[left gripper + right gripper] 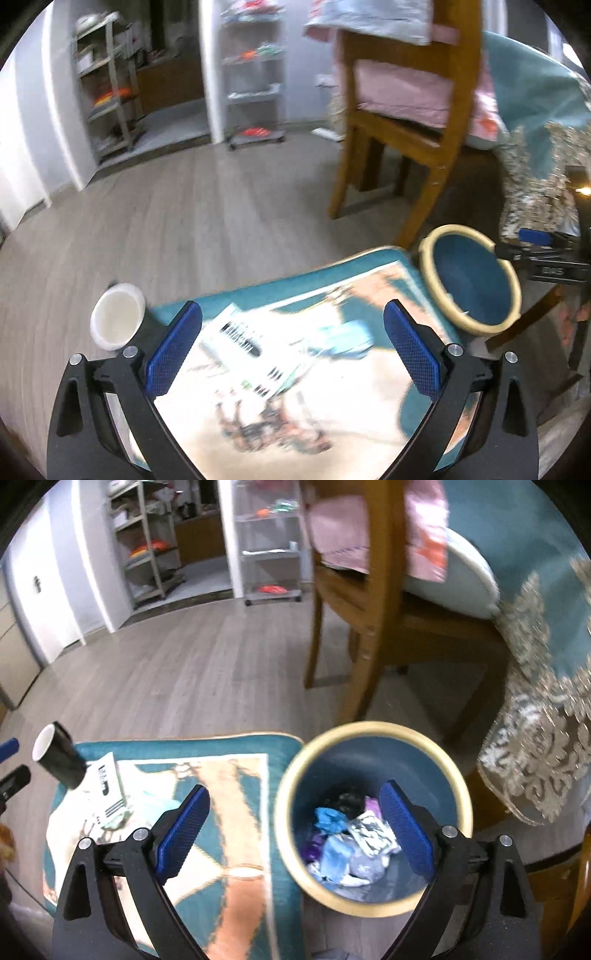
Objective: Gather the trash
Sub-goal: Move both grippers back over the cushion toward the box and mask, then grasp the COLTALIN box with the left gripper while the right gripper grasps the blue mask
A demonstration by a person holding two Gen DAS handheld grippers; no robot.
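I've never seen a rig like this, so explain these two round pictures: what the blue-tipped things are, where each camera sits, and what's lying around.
Each picture comes from a camera on a handheld tool, looking along its two blue fingers. The left tool hangs open over a patterned rug with a printed paper wrapper on it; a black paper cup lies at the rug's edge. The right tool is open above a blue bin already holding crumpled trash. Neither tool holds anything. A wooden chair stands behind.

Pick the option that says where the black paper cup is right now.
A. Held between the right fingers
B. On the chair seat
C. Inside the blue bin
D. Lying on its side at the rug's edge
D: the black paper cup lies tipped over at the rug edge, outside the blue bin, with neither gripper holding it.
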